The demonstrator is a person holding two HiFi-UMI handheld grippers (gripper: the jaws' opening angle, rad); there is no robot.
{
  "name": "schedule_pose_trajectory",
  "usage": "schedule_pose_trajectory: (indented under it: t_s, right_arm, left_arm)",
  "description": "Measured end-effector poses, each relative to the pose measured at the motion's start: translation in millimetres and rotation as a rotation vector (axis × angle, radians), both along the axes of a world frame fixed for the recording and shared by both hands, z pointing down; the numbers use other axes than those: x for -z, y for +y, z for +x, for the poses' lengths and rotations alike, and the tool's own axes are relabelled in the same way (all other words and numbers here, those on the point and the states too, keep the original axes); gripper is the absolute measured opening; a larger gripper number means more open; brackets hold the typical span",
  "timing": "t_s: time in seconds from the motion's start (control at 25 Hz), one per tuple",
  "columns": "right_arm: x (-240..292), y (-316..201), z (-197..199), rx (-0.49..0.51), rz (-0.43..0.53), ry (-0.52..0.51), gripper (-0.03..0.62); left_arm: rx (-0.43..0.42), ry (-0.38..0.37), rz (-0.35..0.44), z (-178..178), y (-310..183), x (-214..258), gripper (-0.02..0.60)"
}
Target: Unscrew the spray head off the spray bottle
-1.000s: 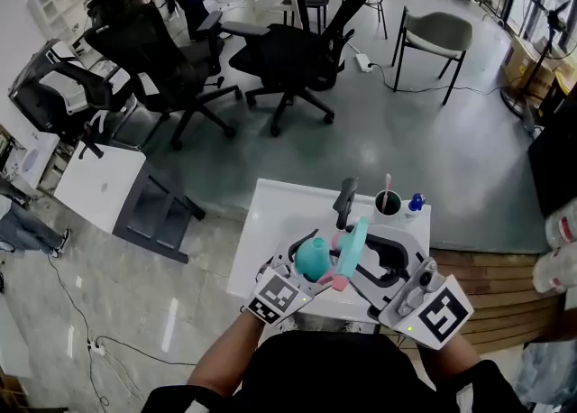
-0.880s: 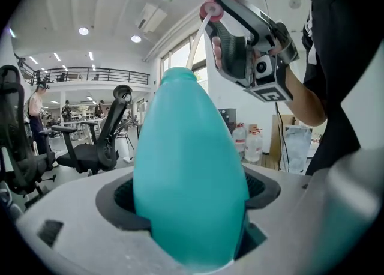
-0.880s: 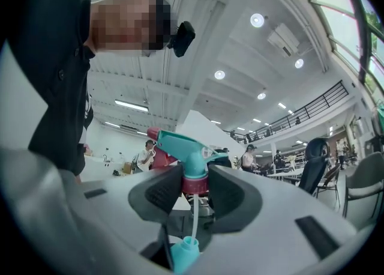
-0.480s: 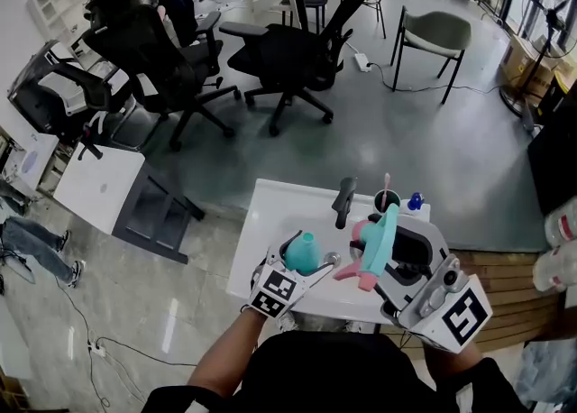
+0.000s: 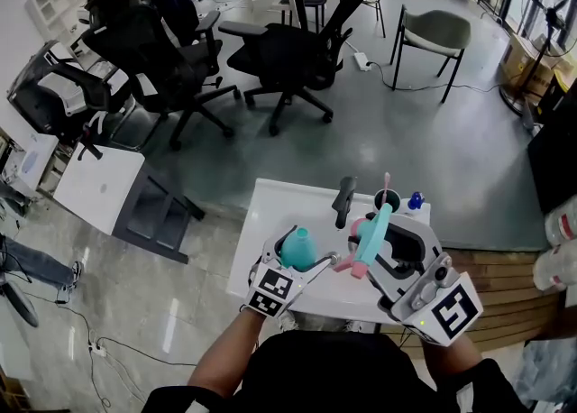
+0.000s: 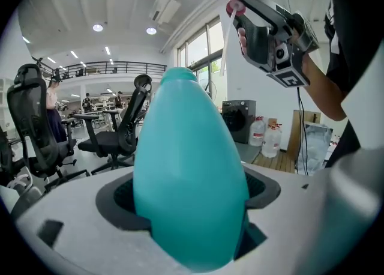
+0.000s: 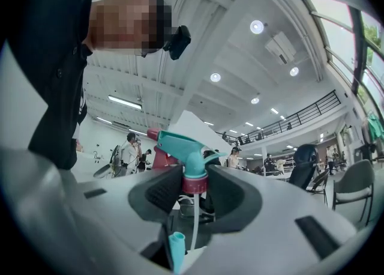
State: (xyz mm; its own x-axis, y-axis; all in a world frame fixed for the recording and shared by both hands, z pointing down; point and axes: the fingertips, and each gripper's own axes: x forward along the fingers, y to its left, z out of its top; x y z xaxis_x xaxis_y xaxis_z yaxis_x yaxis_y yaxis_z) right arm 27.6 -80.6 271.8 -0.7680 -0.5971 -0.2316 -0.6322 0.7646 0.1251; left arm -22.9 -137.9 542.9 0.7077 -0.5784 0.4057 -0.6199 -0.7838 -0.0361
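A teal egg-shaped spray bottle [image 5: 296,248] stands upright over the white table [image 5: 267,208], and my left gripper [image 5: 298,256] is shut on its body. It fills the left gripper view, where the bottle [image 6: 189,178] sits wedged between the two grey jaws. The spray head [image 5: 371,234], teal with a pink collar and trigger, is apart from the bottle and to its right. My right gripper [image 5: 382,245] is shut on its pink collar [image 7: 195,184]. The thin dip tube [image 7: 193,226] hangs free below the collar.
At the table's far edge stand a black upright object [image 5: 343,200], a dark cup [image 5: 386,203] with a pink stick in it, and a small blue item [image 5: 414,201]. Office chairs [image 5: 288,59] stand on the grey floor beyond. Wooden flooring [image 5: 505,294] lies to the right.
The spray head, close against the bottle a second ago, has moved away to the right with my right gripper. My left gripper has carried the bottle slightly left.
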Motion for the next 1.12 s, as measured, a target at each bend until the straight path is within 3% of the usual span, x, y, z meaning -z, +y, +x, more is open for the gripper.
schedule_pose_trajectory:
  t_s: [0.24,0.56,1.12]
  right_arm:
    - [-29.9,-11.5,5.0,-0.042,-0.042,0.024,0.14]
    - [-89.0,-22.0,9.2,-0.092,-0.171,0.083,0.14]
    - [-160.9,-50.1,42.4,-0.241,-0.319,0.099,0.14]
  left_arm:
    - [0.031,0.021,0.031,-7.7,-8.7,12.2,0.446]
    - [0.087,0.044,0.073,-16.4,-15.9,28.0,0.446]
    - [0.157,0.072,0.119,-25.5,-27.6,41.2,0.446]
